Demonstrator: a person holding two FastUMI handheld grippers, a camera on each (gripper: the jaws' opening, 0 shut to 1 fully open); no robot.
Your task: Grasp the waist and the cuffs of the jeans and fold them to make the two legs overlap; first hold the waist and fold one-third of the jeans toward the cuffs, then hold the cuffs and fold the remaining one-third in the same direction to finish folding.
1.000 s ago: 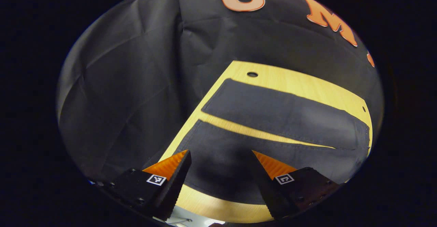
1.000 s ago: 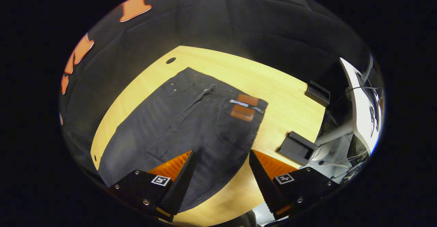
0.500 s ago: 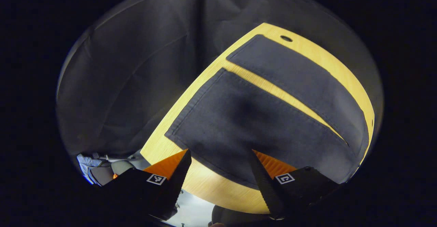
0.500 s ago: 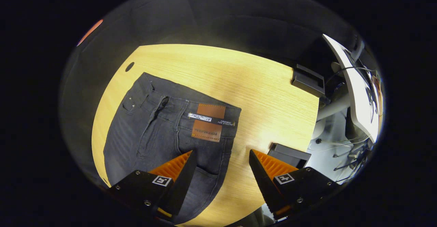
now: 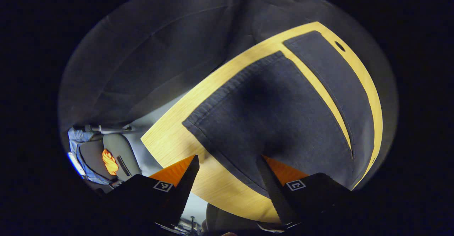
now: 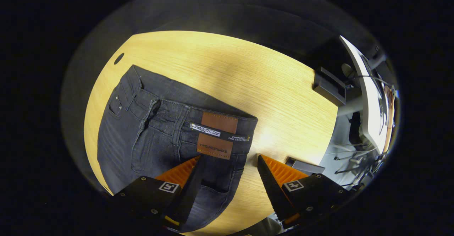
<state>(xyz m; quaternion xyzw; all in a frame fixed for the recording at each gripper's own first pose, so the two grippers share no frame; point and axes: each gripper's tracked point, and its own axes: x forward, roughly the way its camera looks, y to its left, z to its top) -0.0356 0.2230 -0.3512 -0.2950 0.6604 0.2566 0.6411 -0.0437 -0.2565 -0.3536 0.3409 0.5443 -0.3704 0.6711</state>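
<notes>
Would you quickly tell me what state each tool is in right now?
Left tool: open, holding nothing, above the jeans cuff.
Right tool: open, holding nothing, above the waist.

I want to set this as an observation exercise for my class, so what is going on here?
A person holds a tool in each hand over dark jeans spread flat on a wooden table. The left tool hovers open over the cuff of one leg, the legs lying side by side, not overlapped. The right tool hangs open over the waist, by the leather patch. Nothing is gripped; no fold has begun.

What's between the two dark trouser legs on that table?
In the left gripper view, only a bare strip of yellow wooden table separates the near leg from the far leg.
</notes>
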